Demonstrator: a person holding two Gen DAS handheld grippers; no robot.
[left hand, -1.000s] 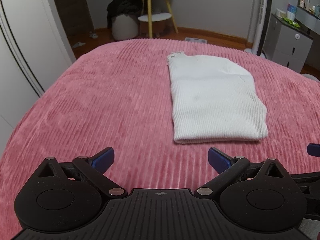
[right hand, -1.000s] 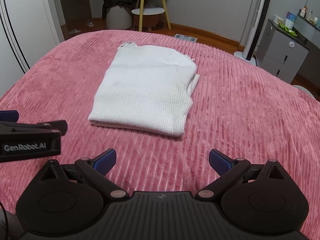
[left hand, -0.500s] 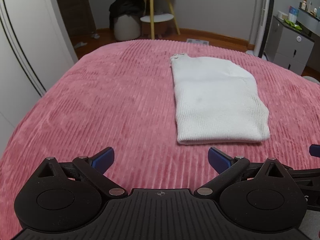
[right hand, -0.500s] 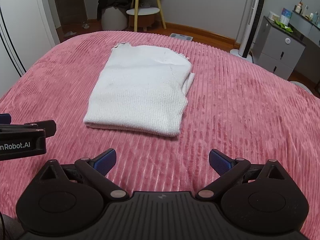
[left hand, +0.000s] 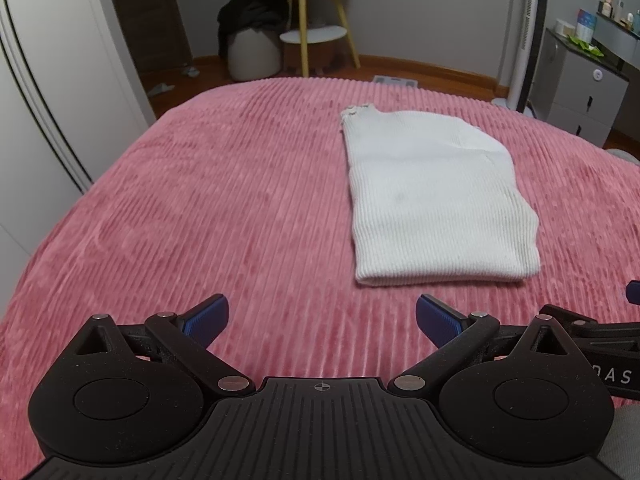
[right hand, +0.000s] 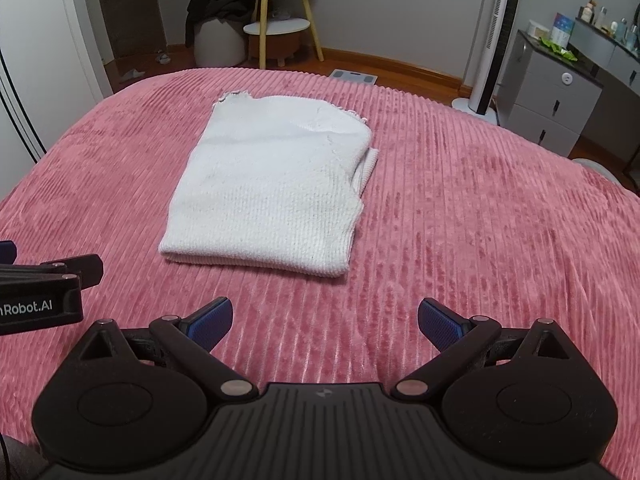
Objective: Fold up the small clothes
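A white ribbed knit garment (left hand: 434, 196) lies folded into a flat rectangle on the pink ribbed bedspread (left hand: 200, 208). It also shows in the right wrist view (right hand: 272, 184), with a layer edge sticking out on its right side. My left gripper (left hand: 322, 316) is open and empty, hovering over the bedspread short of the garment's near left corner. My right gripper (right hand: 325, 318) is open and empty, short of the garment's near right corner. Each gripper's body shows at the edge of the other's view.
Beyond the bed stand a yellow-legged side table (right hand: 280, 28), a grey pouf with dark clothes (right hand: 218, 36), a tower fan (right hand: 496, 36) and a grey drawer cabinet (right hand: 556, 96). White wardrobe doors (left hand: 48, 80) line the left side.
Both grippers have drawn back and lifted a little from the folded garment. The jaws stayed open. The garment has not moved.
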